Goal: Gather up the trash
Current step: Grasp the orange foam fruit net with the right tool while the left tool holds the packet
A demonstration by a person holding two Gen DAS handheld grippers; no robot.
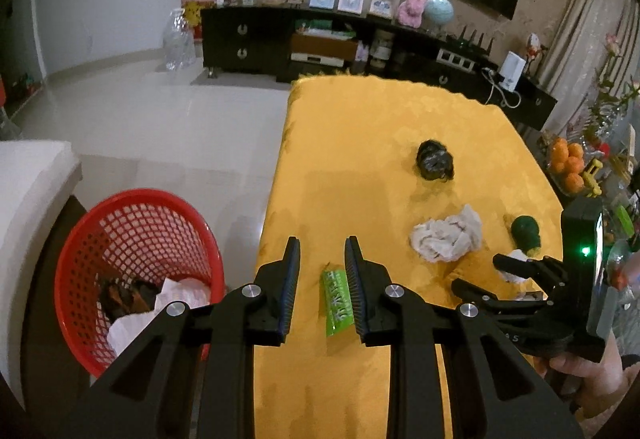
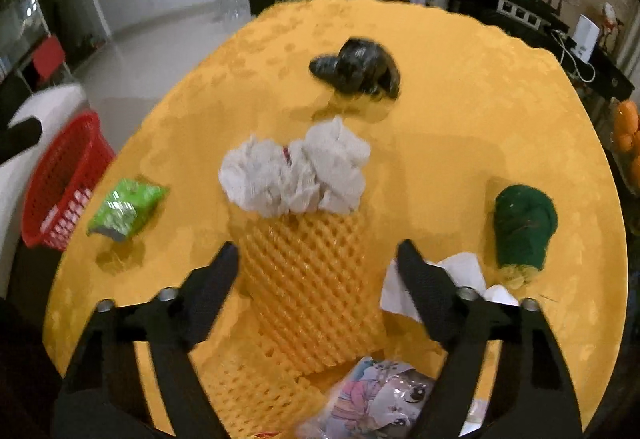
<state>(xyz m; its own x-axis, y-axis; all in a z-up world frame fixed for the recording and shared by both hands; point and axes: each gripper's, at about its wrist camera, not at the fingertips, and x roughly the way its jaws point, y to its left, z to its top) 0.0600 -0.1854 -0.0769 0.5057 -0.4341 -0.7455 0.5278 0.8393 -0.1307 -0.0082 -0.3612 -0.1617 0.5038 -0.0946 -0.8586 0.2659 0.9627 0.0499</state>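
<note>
Table: a table under a yellow patterned cloth (image 1: pixel 360 127) carried the litter.
Far middle: a crumpled black plastic bag (image 2: pixel 356 69) lay alone, apart from the rest.
Centre: a wad of crumpled white paper (image 2: pixel 296 171) sat nearer, touching the far end of an orange foam fruit net (image 2: pixel 308 279).
Left side: a green snack wrapper (image 2: pixel 126 209) lay flat near the table's left edge.
Right side: a dark green foam net (image 2: pixel 524 225) lay with its yellowish end towards the camera; a white paper scrap (image 2: pixel 460 271) sat just beside it.
Near edge: a cartoon-printed packet (image 2: pixel 384 395) lay by the orange net's near end.
Floor: a red mesh basket (image 1: pixel 100 223) stood beside the table's left edge.
</note>
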